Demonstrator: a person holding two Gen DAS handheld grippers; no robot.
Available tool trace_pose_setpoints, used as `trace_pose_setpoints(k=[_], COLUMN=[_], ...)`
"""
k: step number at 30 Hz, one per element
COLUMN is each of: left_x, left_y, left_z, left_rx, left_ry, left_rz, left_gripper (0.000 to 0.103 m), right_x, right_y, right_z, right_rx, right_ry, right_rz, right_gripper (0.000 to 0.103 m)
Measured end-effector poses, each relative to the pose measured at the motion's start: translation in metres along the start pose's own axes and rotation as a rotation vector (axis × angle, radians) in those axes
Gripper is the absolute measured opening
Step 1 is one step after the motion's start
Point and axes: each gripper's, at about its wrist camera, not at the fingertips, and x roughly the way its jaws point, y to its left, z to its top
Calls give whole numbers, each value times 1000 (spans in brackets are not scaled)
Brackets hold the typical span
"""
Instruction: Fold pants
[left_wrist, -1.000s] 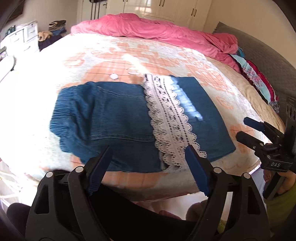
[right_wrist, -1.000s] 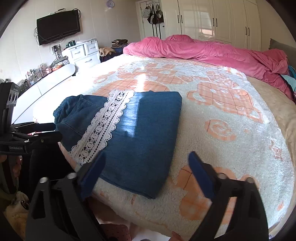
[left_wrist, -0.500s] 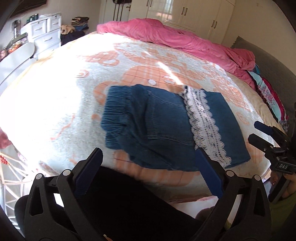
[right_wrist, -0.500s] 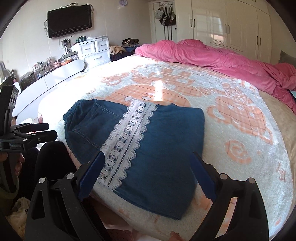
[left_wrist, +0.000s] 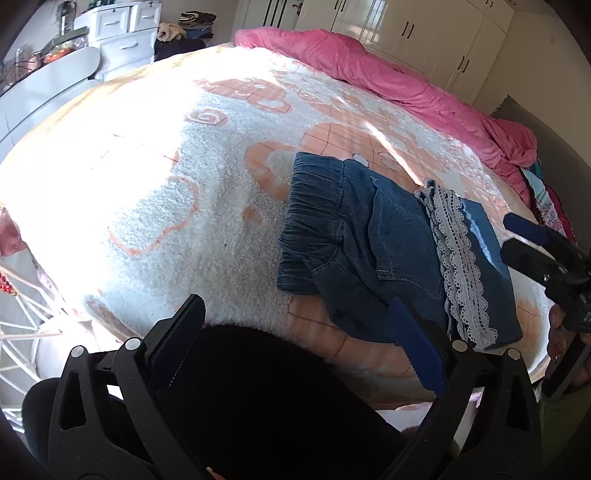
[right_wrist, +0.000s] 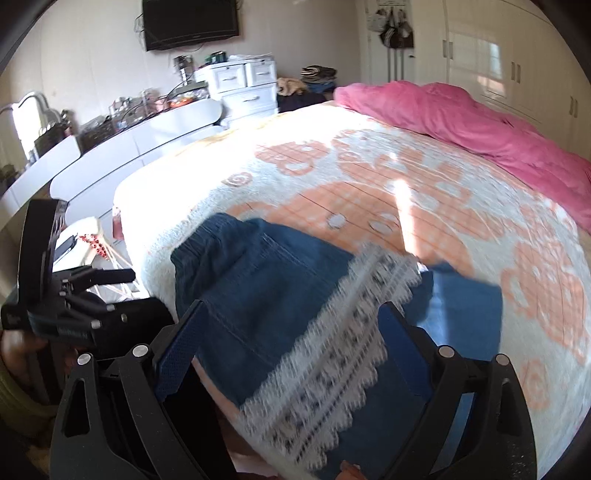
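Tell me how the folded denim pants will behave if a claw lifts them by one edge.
The pants look floppy: the fabric wrinkles at the waistband, so layers would likely sag and unfold. The lace trim may snag. On the fuzzy blanket they probably drag rather than slide.

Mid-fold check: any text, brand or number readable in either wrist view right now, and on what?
None reads clearly.
Right gripper body, left wrist view: pale marking cut off at the frame edge, unreadable.
Left gripper body, right wrist view: small pale label, too blurred to read.
Pants, blanket, TV: no text visible.
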Motion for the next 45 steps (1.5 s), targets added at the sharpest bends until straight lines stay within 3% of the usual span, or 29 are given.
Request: trace_pose_setpoints(k=[5,8,11,13,15,18,20,27,30,33,41,45], left_x=[8,12,18,23,30,40,46,55,56,59,62,59], left_y=[1,1,3,4,7,8,7,9,9,12,12,2], left_z=[1,3,6,9,13,15,15,14,14,16,14,11], left_rx=[-7,-11,-30,-43,-63,-78,-77,-92,-92,-103,-117,-87], left_ry=[13,18,17,13,27,49,62,68,67,63,45,31], left_rz=[2,0,-16,-45,-76,-121,-138,-160,-161,-169,-183,-141], left_gripper=[93,93,93,86,68,51,47,47,47,47,56,48], right_x=[33,56,80,94,108,124,133,156,160,163,163,150], right_y=[13,22,34,43,48,52,56,59,60,60,52,46], right_z=[39,54,63,66,69,70,70,68,67,64,59,61], right_rx=[-71,-126,-175,-200,-236,-273,-301,-307,-300,-284,-224,-208], right_ry=[41,77,119,153,181,220,241,286,295,306,275,255], right_rz=[65,64,120,139,137,148,157,189,228,283,324,343], right_gripper=[92,92,92,92,92,92,92,89,80,61,55,39])
